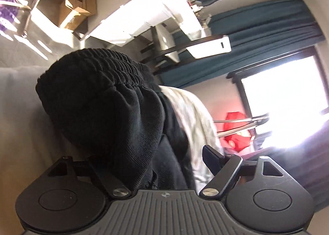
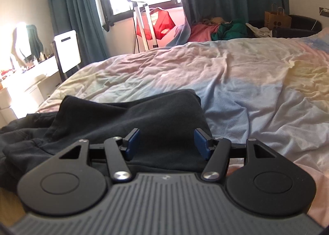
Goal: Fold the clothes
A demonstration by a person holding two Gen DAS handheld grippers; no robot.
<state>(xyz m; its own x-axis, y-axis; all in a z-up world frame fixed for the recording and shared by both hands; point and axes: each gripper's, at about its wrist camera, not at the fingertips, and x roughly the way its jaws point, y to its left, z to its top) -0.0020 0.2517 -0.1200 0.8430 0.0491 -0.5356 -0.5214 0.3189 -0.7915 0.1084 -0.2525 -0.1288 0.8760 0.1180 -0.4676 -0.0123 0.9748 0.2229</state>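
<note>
A black garment with a ribbed elastic waistband point(image 1: 98, 107) fills the left wrist view, bunched up close to the camera. It drapes over my left gripper point(image 1: 156, 159) and hides the left finger; the right finger point(image 1: 211, 156) stands wide apart, so the jaws look open. In the right wrist view the same black garment point(image 2: 127, 115) lies on the near edge of the bed point(image 2: 236, 82). My right gripper point(image 2: 167, 144) is open just above the cloth, its blue pads point(image 2: 134, 142) apart and holding nothing.
The bed has a wrinkled pastel duvet. A pile of coloured clothes point(image 2: 218, 29) lies at its far side by a paper bag point(image 2: 277, 18). A red garment point(image 2: 158, 23) hangs on a white stand by the window. A white desk point(image 2: 33, 78) stands left.
</note>
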